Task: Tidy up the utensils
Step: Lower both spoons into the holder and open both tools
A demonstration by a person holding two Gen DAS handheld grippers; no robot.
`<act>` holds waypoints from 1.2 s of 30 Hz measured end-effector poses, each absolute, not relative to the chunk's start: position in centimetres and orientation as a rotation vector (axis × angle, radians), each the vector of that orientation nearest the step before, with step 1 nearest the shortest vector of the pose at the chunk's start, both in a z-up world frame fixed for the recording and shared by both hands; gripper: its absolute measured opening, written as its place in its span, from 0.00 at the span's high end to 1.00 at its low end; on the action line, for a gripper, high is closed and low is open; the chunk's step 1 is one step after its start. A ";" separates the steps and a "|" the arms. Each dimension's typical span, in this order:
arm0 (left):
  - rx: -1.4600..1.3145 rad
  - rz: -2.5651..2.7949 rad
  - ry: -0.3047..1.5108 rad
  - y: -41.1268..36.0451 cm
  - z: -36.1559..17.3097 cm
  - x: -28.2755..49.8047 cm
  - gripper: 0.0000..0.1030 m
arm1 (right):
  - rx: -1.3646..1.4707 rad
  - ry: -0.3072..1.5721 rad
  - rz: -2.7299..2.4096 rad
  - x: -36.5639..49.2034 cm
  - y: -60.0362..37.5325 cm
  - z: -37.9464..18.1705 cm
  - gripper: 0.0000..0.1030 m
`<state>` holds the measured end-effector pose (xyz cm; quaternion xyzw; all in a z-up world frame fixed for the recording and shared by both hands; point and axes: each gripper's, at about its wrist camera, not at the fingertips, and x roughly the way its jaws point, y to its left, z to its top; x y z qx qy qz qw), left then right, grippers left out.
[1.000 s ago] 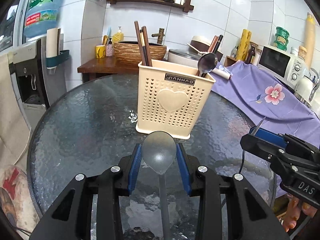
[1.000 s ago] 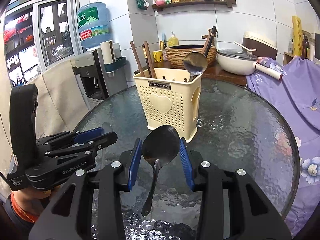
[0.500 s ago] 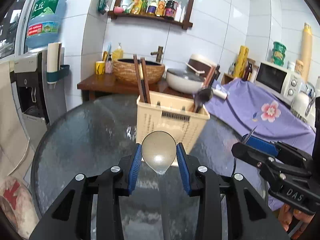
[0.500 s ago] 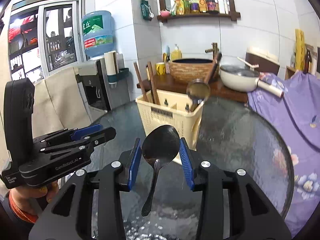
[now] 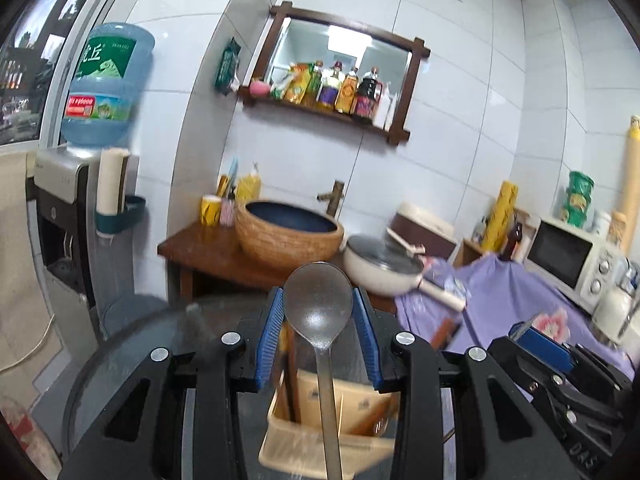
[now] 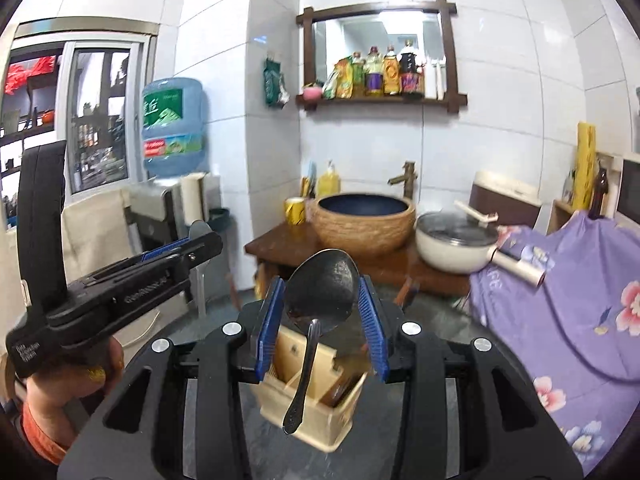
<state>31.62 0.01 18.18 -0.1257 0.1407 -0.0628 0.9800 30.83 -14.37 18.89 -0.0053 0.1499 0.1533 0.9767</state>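
Big change from a second ago: both grippers have come up off the glass table [image 5: 132,344] and now hang over the cream utensil caddy [image 6: 320,420], which used to stand out in front of them and now sits low in both views, open top showing. So the lift looks done and the drop-in is next, I'd guess.

The left gripper [image 5: 318,336] is pinching a grey spoon [image 5: 318,300] by the bowl between its blue pads, handle running down toward the caddy compartments. The right gripper [image 6: 320,328] is clamped the same way on a dark spoon [image 6: 322,288], its handle tip dangling over the caddy, slightly slanted. Chopsticks [image 5: 294,376] already stand in the caddy.
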 end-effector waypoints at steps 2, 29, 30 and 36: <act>-0.254 -0.113 0.261 -0.2 18.5 32.7 0.66 | -0.013 0.283 0.288 31.9 -14.3 19.4 0.62; -0.083 -0.115 0.203 -2.2 12.7 33.4 0.54 | -0.184 0.289 0.231 33.4 -11.2 7.9 0.62; -0.077 -0.109 0.207 -2.3 12.6 33.5 0.51 | -0.189 0.296 0.230 33.6 -11.2 7.8 0.62; -0.076 -0.120 0.221 -1.8 12.5 33.1 0.41 | -0.157 0.348 0.232 34.1 -11.8 6.9 0.54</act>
